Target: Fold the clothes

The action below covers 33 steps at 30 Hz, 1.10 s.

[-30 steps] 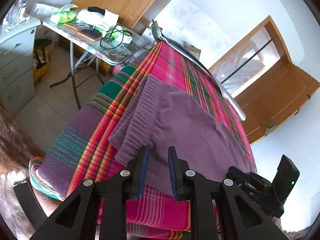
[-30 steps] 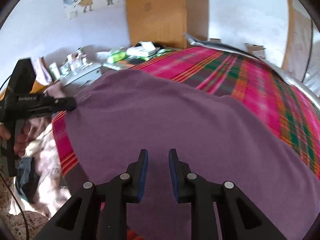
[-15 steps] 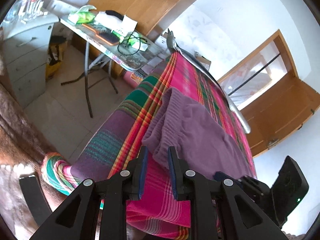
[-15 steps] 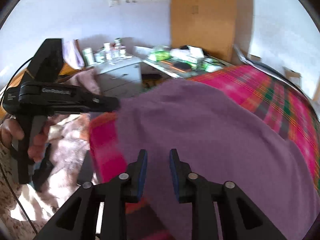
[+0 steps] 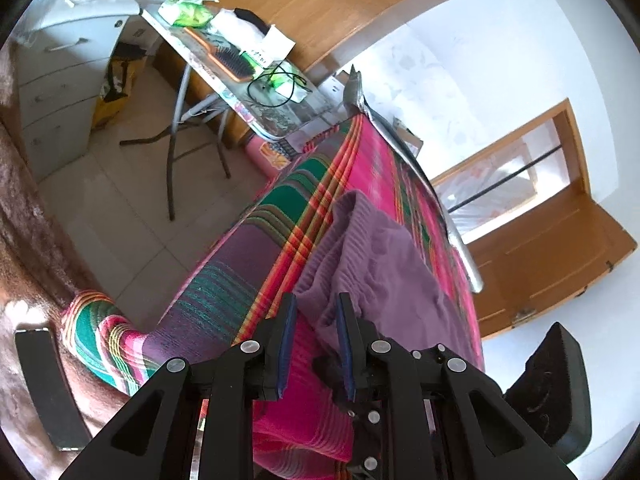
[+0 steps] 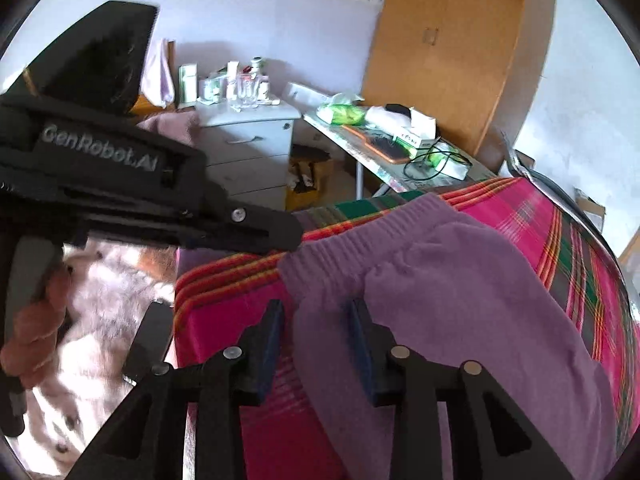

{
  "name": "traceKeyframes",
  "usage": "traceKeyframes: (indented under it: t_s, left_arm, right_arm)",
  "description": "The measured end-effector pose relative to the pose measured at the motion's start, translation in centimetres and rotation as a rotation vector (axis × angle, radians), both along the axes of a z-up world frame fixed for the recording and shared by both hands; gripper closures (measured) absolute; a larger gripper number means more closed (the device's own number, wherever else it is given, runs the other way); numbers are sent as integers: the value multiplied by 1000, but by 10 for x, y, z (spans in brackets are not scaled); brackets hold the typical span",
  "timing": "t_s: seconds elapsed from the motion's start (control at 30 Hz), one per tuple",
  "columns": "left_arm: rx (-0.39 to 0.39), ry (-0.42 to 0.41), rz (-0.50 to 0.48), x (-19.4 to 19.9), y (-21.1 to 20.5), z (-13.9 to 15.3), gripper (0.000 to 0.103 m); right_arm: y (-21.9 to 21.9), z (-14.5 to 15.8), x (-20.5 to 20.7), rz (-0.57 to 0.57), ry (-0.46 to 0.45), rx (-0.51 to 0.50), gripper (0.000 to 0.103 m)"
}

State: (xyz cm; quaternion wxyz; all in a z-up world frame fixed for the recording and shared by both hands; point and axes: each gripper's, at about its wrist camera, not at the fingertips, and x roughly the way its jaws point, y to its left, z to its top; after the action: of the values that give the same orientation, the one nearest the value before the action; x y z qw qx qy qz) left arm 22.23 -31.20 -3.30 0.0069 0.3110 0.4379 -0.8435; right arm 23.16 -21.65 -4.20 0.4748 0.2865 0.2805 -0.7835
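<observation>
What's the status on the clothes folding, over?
Left hand-held gripper at the purple garment's ribbed corner, grip unclear. Right hand-held gripper open, jaws just widening over the near edge. Garment flat on the plaid blanket. Nothing blocking.

A plain purple garment point(image 6: 460, 292) lies on a blanket point(image 5: 320, 184) plaided in pink, green, orange and purple; gripper pads point(image 5: 287, 334) are blue.

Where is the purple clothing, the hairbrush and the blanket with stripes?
Purple clothing point(image 6: 460, 300), right wrist view, on its flat middle.
Hairbrush point(image 6: 386, 148), right wrist view, on its dark bristles.
Striped blanket point(image 5: 236, 280), left wrist view, on the purple and green part hanging over the bed's edge.
</observation>
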Motion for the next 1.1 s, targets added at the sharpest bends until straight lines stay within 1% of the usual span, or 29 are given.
traceKeyframes:
  t_s: [0.07,0.1,0.2,0.3,0.33,0.37,0.43,0.57,0.67,0.73,0.8,0.93,1.0,1.1]
  left_arm:
    - [14,4,-2,-1,-2,-1,82]
    - [19,6,-3,-1,-2,-1,82]
    - [37,18,-1,-3,-6,0,82]
    - [80,35,-5,-7,-10,0,82]
    - [113,47,-12,-9,-13,-2,81]
    - [144,58,-17,-11,-15,-3,69]
    - [191,66,-20,-16,-19,-5,59]
    - [237,78,-49,-29,-22,-7,59]
    - [281,48,-89,-46,-23,-12,59]
    - [292,30,-97,-56,-23,-13,58]
    - [302,31,-119,-63,-23,-13,58]
    - [348,19,-140,-76,-22,-15,58]
    - [368,30,-152,-81,-21,-14,58]
    - [379,38,-180,-86,-18,-16,57]
  right_arm:
    - [1,0,-3,-11,-11,-7,72]
    - [2,0,-6,-19,-25,-15,78]
    - [9,3,-16,-42,-76,-50,88]
    - [15,9,-21,-46,-113,-91,92]
    - [18,11,-22,-44,-119,-105,92]
    - [20,12,-24,-44,-130,-120,92]
    - [25,17,-29,-46,-156,-155,93]
    - [32,22,-35,-51,-193,-195,93]
    - [33,24,-36,-46,-206,-211,93]
    - [35,26,-35,-38,-212,-230,94]
    - [38,29,-36,-37,-217,-252,94]
    - [43,33,-35,-28,-212,-270,94]
    - [44,33,-35,-20,-214,-274,94]
    - [43,30,-34,-12,-213,-266,94]
